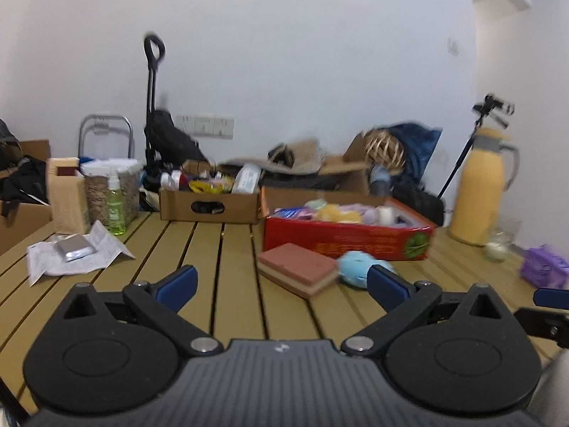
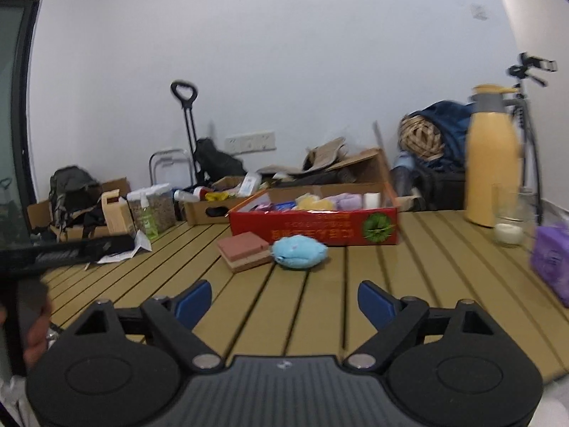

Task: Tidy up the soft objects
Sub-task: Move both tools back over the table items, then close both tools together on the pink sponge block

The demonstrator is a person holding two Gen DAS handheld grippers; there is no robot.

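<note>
A light-blue plush toy lies on the slatted wooden table beside a stack of red and tan sponges. Behind them stands a red cardboard box holding several soft items. A purple soft pack lies at the right. My left gripper is open over bare slats, a little short of the sponges, with nothing between its blue fingers. My right gripper is open too and empty, with the plush ahead of it.
A yellow thermos jug and a glass candle jar stand at the right. A brown carton of bottles, a green spray bottle, a wooden box and papers with a grey pouch sit at the left.
</note>
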